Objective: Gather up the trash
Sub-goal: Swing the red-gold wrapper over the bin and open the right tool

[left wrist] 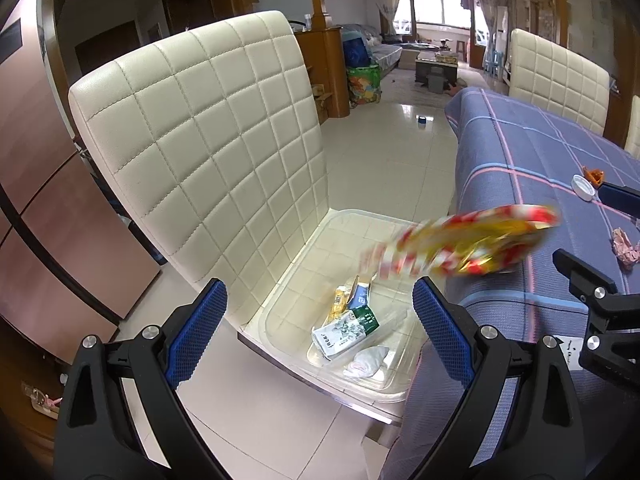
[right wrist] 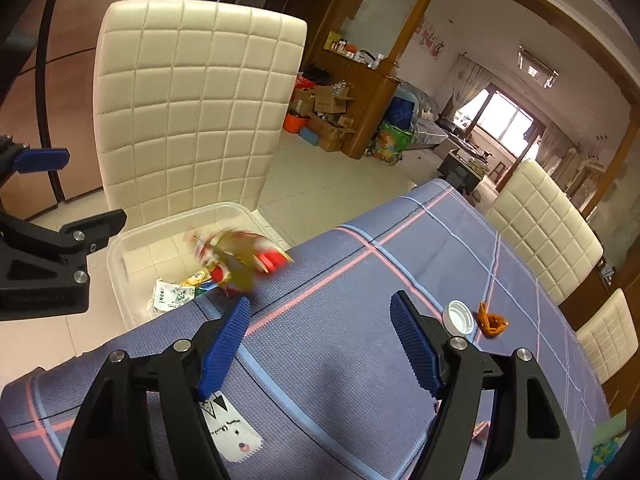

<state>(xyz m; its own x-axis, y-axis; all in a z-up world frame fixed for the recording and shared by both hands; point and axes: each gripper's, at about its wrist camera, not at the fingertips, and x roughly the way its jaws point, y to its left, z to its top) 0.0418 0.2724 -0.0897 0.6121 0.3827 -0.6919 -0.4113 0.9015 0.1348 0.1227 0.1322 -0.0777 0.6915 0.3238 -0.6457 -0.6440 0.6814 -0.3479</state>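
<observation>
Midair, the blurred red-and-gold wrapper [left wrist: 460, 242] could clip the clear bin [left wrist: 280, 300] rim and land on the floor, both tongs, left [left wrist: 320, 336] and right [right wrist: 320, 344], gaping empty.

cream quilted chair [left wrist: 208, 152] by table; blue plaid tablecloth [right wrist: 360, 360]; second cream chair [right wrist: 544, 232]; glossy tiled floor [left wrist: 384, 152]

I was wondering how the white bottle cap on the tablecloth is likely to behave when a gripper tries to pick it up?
The white bottle cap looks like small rigid plastic, so probably light and stiff. It lies flat, open side up, on the tablecloth, so it seems unlikely to roll. Its low, smooth rim may slip from the right gripper.
</observation>
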